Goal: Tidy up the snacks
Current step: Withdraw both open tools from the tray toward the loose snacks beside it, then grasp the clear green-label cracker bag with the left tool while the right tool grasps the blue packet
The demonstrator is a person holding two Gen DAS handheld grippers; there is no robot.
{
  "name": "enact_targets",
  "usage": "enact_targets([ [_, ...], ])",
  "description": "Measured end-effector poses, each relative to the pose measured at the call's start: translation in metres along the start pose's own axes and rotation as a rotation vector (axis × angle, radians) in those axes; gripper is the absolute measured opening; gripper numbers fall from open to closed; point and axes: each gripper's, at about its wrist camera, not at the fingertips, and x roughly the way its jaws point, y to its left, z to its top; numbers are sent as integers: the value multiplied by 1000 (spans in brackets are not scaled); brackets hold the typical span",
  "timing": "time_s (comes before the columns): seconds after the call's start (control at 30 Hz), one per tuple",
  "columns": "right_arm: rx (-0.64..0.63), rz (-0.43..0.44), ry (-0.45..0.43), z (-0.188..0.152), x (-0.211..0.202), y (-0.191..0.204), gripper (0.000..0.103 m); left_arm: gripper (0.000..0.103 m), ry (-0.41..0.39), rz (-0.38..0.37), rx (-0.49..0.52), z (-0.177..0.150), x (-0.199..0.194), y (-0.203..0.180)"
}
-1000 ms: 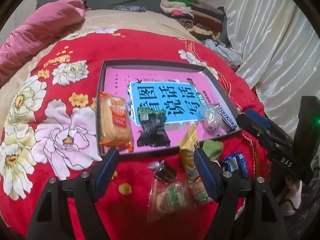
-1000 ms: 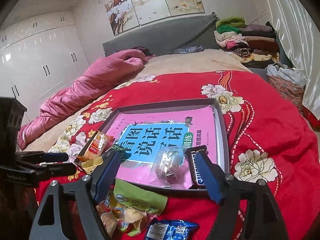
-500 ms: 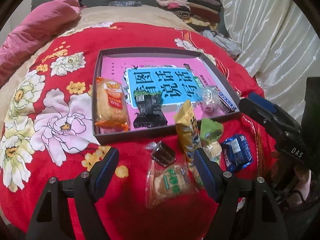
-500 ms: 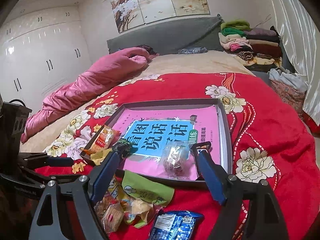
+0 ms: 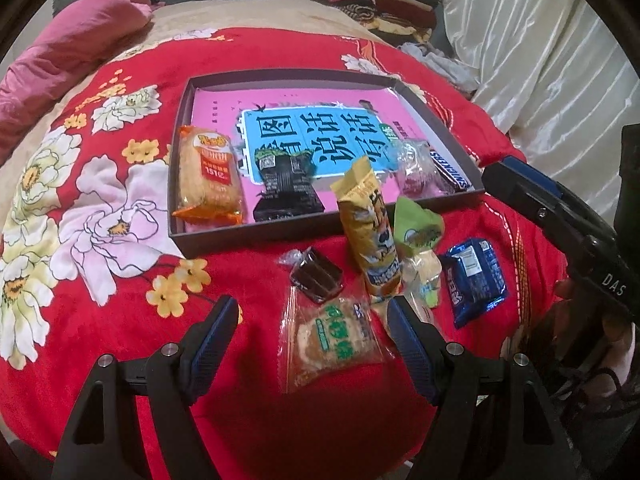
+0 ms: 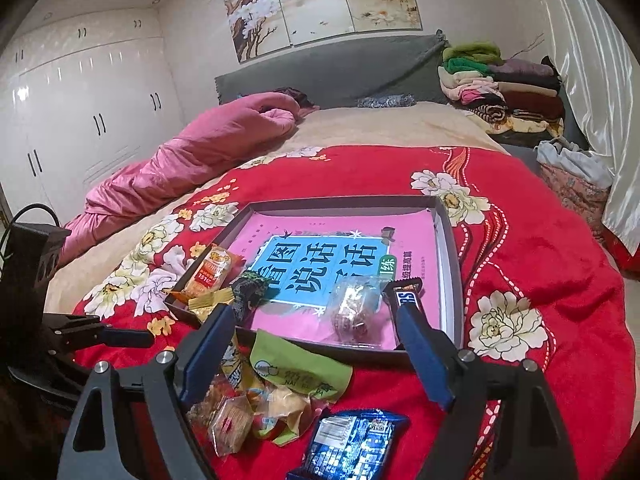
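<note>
A dark shallow tray (image 5: 256, 245) on the red bedspread holds a pink book, an orange bread pack (image 5: 208, 178), a black pack (image 5: 285, 184), a clear-wrapped candy (image 6: 354, 306) and a Snickers bar (image 5: 450, 168). In front of it lie a dark brown candy (image 5: 318, 274), a clear cookie pack (image 5: 334, 336), a yellow pack (image 5: 370, 228), a green pack (image 5: 416, 226) and a blue Oreo pack (image 5: 474, 278). My left gripper (image 5: 311, 302) hovers open over the cookie pack. My right gripper (image 6: 314, 309) is open and empty, near the tray's front edge.
The red flowered bedspread (image 5: 120, 216) drops away at the near edge. A pink duvet (image 6: 192, 160) lies along the left, folded clothes (image 6: 500, 84) are stacked at the head of the bed, and a white curtain (image 5: 540, 48) hangs on the right.
My left gripper has drawn back toward the near edge, so the tray sits farther off and the loose snacks lie between its fingers. The right gripper's jaws widened slightly.
</note>
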Motion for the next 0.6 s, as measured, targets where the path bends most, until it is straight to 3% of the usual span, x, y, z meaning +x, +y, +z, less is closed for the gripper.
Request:
enact_targets([
  [0.6, 45, -47, 69, -13, -7, -8, 83, 78, 79, -25, -26, -15, 16, -2],
])
